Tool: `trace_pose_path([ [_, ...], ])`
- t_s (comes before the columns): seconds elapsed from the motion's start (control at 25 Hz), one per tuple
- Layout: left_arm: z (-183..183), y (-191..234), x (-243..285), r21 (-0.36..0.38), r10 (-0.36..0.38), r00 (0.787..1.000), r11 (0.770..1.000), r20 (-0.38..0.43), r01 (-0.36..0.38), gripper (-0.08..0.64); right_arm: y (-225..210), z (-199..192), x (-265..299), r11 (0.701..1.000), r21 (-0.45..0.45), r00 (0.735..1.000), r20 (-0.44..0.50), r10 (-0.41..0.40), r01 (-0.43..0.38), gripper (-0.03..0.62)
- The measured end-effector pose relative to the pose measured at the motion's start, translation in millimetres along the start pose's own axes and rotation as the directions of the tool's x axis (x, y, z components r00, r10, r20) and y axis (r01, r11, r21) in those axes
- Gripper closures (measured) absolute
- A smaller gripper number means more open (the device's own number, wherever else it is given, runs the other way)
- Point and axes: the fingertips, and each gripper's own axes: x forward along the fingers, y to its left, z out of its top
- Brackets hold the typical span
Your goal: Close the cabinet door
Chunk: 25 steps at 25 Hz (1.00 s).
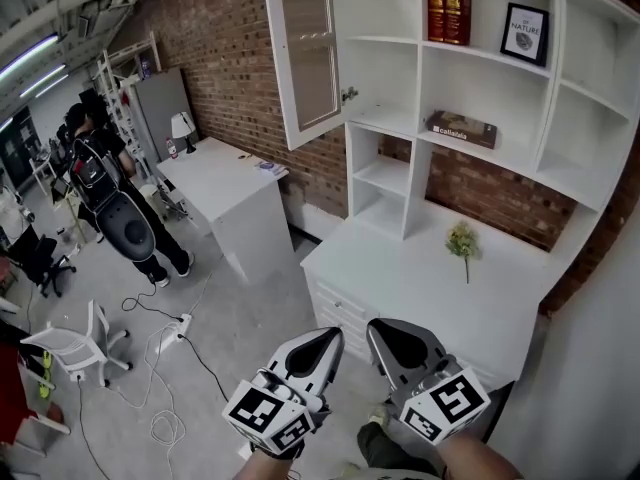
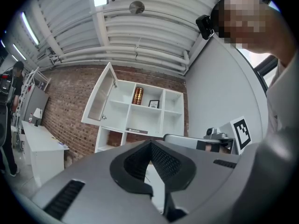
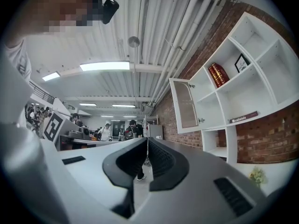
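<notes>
The white cabinet door point(image 1: 305, 53) with its glass pane stands swung open at the upper left of the white shelf unit point(image 1: 480, 98). It shows as the cabinet door point(image 2: 100, 97) in the left gripper view and as the cabinet door point(image 3: 184, 104) in the right gripper view. Both grippers hang low, well short of the door and in front of the white desk point(image 1: 400, 278). My left gripper point(image 1: 331, 338) is shut with nothing in it, and so is my right gripper point(image 1: 380, 330) beside it. In their own views, the left gripper point(image 2: 150, 143) and right gripper point(image 3: 146, 141) each show tips meeting.
A person with a backpack point(image 1: 110, 183) stands at the left near a white table point(image 1: 225, 193). A white chair point(image 1: 75, 348) and cables point(image 1: 165, 368) lie on the floor. Red books point(image 1: 448, 3), a framed picture point(image 1: 525, 30) and a flat book point(image 1: 462, 128) sit on shelves; a flower sprig point(image 1: 462, 240) lies on the desk.
</notes>
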Motion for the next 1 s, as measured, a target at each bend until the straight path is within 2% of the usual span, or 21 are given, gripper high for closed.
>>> trace_pose_path([
  [0.44, 4.0, 110.8, 83.8, 0.032, 0.119, 0.992, 0.993, -0.040, -0.118, 0.549, -85.6, -11.6, 121.4, 0.995, 0.025, 0.995, 0.019, 0.094, -0.095, 0.575],
  [0.68, 15.2, 170.9, 136.2, 0.057, 0.186, 0.982, 0.981, -0.019, -0.185, 0.549, -136.8, -11.6, 187.1, 0.988, -0.001, 0.987, 0.022, 0.157, -0.157, 0.574],
  [1.0, 28.3, 225.6, 183.5, 0.065, 0.230, 0.973, 0.971, -0.001, -0.229, 0.549, -185.6, -8.4, 244.2, 0.985, -0.034, 0.986, 0.022, 0.168, -0.167, 0.574],
])
